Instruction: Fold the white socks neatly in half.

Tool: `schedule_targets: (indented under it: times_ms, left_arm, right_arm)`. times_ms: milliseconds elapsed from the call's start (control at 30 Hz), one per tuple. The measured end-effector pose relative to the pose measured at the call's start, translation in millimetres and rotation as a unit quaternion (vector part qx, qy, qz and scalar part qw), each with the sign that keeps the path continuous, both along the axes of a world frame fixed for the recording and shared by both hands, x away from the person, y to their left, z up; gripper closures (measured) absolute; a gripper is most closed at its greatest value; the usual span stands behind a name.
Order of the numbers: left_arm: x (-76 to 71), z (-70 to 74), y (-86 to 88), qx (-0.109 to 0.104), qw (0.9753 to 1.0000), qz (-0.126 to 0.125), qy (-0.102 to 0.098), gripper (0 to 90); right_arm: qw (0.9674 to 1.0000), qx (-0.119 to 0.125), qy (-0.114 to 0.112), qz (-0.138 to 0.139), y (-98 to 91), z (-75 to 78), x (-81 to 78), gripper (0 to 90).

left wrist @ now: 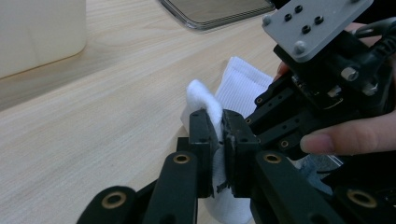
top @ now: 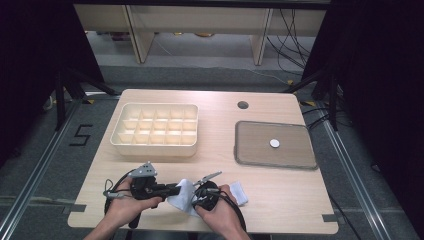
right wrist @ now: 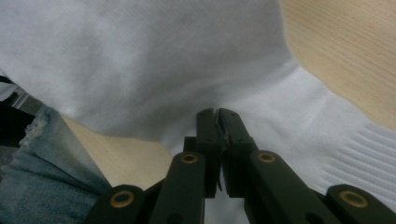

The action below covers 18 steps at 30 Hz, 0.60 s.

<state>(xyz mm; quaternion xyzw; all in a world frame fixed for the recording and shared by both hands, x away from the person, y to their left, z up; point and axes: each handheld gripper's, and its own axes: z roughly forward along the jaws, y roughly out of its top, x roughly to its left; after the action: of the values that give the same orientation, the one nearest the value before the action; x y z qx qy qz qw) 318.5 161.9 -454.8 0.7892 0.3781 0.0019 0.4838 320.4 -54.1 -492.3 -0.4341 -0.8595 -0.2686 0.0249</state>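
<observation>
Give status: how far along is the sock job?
Done: both compartment box and tray hold no sock. In hand: the left gripper is clamped on the white sock; the right gripper sits nearly closed against it. Left: everything after the pickup.

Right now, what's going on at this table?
A person is working a white sock with two handheld grippers at the near edge of the table. The left gripper is clamped on a fold of it. The right gripper has its jaws nearly together against the fabric; whether it still pinches is unclear. The sock's ribbed cuff lies on the wood. Farther back sit a compartment organiser and a tray with a small white disc.
</observation>
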Motion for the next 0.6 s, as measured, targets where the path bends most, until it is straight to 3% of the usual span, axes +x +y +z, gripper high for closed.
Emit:
schedule_targets:
  times_ms: [67, 100, 133, 167, 200, 233, 267, 300, 400, 433, 600]
  left_arm:
    - [0.0, -1.8, 0.4, -0.004, 1.0, -0.001, 0.002, 82.8]
    - [-0.6, -2.6, 0.2, -0.002, 1.0, 0.005, 0.0, 82.7]
    - [-0.2, -2.9, 1.2, -0.001, 1.0, 0.0, 0.003, 82.7]
    - [0.2, -3.5, 1.2, -0.002, 1.0, -0.002, 0.006, 82.7]
    - [0.3, -3.6, 1.0, -0.002, 1.0, -0.002, 0.006, 82.7]
    - [0.3, -2.5, 0.6, 0.0, 1.0, 0.0, 0.004, 82.7]
    - [0.3, -2.5, 0.6, 0.0, 1.0, 0.0, 0.004, 82.7]
    - [0.5, -1.3, 0.2, -0.003, 1.0, -0.002, 0.004, 82.7]
    - [0.5, -0.4, -0.9, -0.002, 1.0, 0.001, 0.002, 82.7]
    - [0.5, 0.0, -1.2, 0.001, 1.0, 0.002, 0.003, 82.7]
    - [2.3, 0.4, -2.9, 0.0, 1.0, 0.002, 0.007, 82.6]
  right_arm:
    - [0.9997, 0.019, -0.011, 0.007, -5.9, 2.5, 1.4, 87.7]
    - [0.9995, 0.027, -0.008, -0.017, -15.8, 12.5, 1.2, 88.9]
    - [0.9995, 0.027, -0.008, -0.017, -15.8, 12.5, 1.2, 88.9]
    - [0.9991, 0.021, -0.019, -0.031, -28.8, 20.5, 4.4, 89.7]
    - [0.9991, 0.021, -0.019, -0.031, -28.8, 20.5, 4.4, 89.7]
    - [0.9985, 0.016, -0.037, -0.036, -47.8, 27.1, 9.4, 90.0]
    - [0.9985, 0.016, -0.037, -0.036, -47.8, 27.1, 9.4, 90.0]
    - [0.9966, -0.009, -0.042, -0.071, -67.0, 32.3, 12.7, 90.0]
    - [0.9917, -0.044, -0.058, -0.106, -96.0, 34.9, 17.4, 90.0]
    - [0.9917, -0.044, -0.058, -0.106, -96.0, 34.9, 17.4, 90.0]
    - [0.9854, -0.069, -0.065, -0.142, -127.5, 33.2, 20.5, 89.2]
